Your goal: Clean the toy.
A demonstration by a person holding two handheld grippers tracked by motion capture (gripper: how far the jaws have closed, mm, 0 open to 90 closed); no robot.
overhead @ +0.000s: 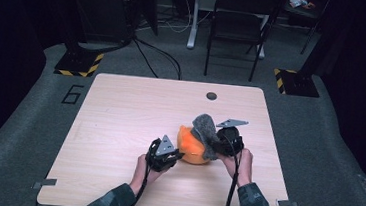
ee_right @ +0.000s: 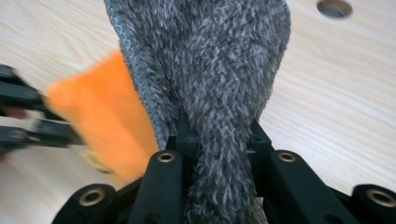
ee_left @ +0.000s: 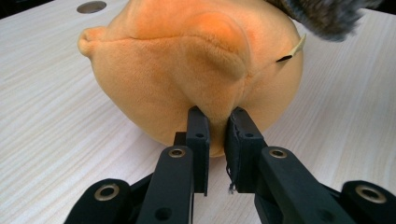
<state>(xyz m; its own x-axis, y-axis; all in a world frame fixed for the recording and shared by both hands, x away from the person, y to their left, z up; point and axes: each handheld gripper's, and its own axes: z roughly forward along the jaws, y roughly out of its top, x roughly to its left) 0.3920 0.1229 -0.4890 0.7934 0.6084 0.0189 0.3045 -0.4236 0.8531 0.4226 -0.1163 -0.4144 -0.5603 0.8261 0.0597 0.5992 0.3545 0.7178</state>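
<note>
1. The rounded orange plush toy (ee_left: 187, 70) is sitting on the pale wood-grain worktop (overhead: 120, 107).
2. The left tongs (ee_left: 217, 128) are pinching a soft fold of it.
3. The right tongs (ee_right: 219, 135) are clenching a shaggy grey cloth (ee_right: 210, 60) that is draping over the toy.

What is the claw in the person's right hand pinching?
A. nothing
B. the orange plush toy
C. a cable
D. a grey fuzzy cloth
D: in the right gripper view the right claw has its jaws closed on a bunched fold of the grey fuzzy cloth, while the orange plush toy is pinched by the left claw.
</note>
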